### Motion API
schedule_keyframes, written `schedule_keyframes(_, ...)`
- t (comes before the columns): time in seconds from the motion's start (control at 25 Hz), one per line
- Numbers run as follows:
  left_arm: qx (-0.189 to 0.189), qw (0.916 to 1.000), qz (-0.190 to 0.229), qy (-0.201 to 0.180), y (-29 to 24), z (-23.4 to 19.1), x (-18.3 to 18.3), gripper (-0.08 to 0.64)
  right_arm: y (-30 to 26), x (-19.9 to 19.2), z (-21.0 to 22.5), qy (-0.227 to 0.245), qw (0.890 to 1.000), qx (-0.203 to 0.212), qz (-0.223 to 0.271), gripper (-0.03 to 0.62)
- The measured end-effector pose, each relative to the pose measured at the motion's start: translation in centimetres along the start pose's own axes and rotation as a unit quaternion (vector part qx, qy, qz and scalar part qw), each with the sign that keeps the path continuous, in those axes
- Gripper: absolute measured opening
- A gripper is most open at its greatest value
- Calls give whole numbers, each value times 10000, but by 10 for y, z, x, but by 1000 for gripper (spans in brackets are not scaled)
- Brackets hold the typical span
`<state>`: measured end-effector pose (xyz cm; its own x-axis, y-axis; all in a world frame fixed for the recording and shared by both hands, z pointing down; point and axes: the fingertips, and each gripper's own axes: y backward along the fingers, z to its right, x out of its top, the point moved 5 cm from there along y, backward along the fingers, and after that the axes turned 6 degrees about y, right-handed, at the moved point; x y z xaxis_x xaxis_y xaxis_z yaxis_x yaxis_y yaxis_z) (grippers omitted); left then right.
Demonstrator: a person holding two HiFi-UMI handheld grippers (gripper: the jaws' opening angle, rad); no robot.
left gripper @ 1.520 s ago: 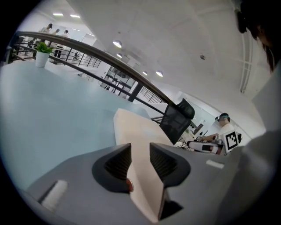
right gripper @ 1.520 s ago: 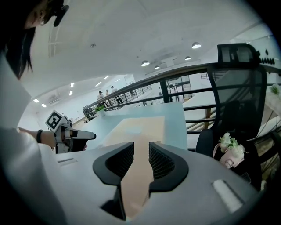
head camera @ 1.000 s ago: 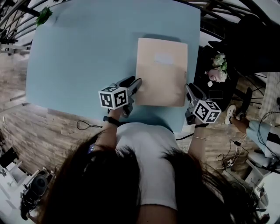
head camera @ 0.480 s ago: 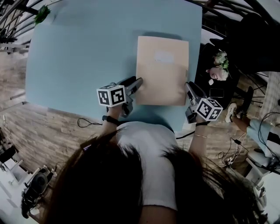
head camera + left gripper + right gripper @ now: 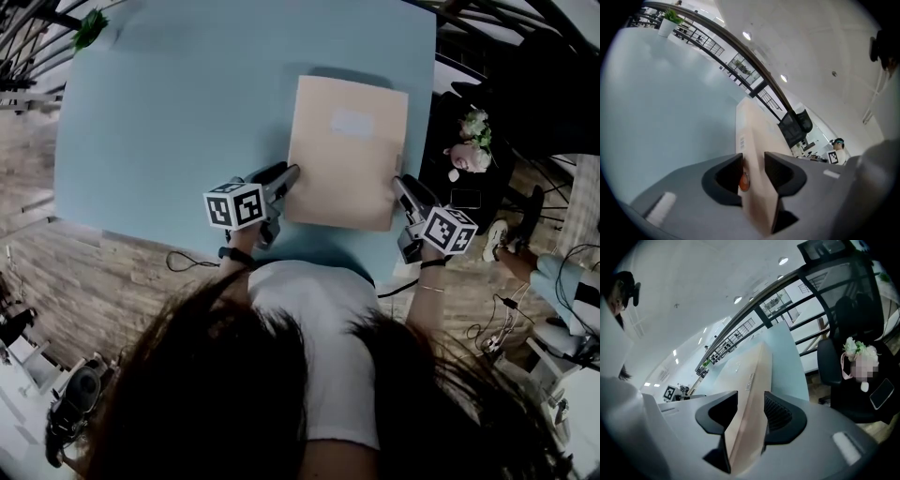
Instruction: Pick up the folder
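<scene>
A pale peach folder [image 5: 347, 155] lies on the light-blue table [image 5: 187, 122], near its front right corner. My left gripper [image 5: 291, 173] is at the folder's left edge. In the left gripper view that edge of the folder [image 5: 752, 140] runs between the jaws of the left gripper [image 5: 753, 171], which are opening and stand wide. My right gripper [image 5: 398, 183] is at the lower right edge. Its jaws are opening too, and the folder [image 5: 752, 380] passes between the jaws of the right gripper [image 5: 751, 411]. I see neither pair of pads pressing on it.
A black office chair [image 5: 525, 84] with a bunch of flowers [image 5: 469, 141] stands just past the table's right edge. A small green plant [image 5: 91, 30] sits at the far left corner. Cables [image 5: 187, 267] trail on the wooden floor by the front edge.
Both grippers stay at the folder's edges with hardly any shift. The folder now sits a touch more skewed on the table.
</scene>
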<state>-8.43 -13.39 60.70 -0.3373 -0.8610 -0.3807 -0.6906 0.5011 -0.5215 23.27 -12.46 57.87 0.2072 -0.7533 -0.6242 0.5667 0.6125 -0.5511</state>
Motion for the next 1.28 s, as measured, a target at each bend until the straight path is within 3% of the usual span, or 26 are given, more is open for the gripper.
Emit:
schedule_keyframes(0.28, -119, 9997, 79, 188, 7, -9, 1, 196, -17, -17, -3, -764, 9935, 758, -359, 265)
schedule_keyframes(0.52, -223, 9993, 100, 266, 6, -11, 1, 198, -26, -19, -4, -1078, 9809, 1504, -605, 291)
schedule_keyframes(0.92, -307, 9987, 70, 411, 12, -15, 4, 199, -29, -23, 11, -1745, 9581, 2019, -1043, 298)
schedule_keyframes(1.08, -517, 9965, 74, 653, 11, -17, 1, 202, -29, -22, 15, -2327, 9382, 2327, -1072, 298)
schedule_keyframes(1.2, -595, 9946, 87, 841, 8, -19, -1, 204, -35, -21, 16, -2892, 9088, 2826, -1025, 296)
schedule_keyframes(1.28, -701, 9931, 36, 943, 7, -15, -2, 204, -42, -22, 7, -2847, 9000, 3118, -1083, 298)
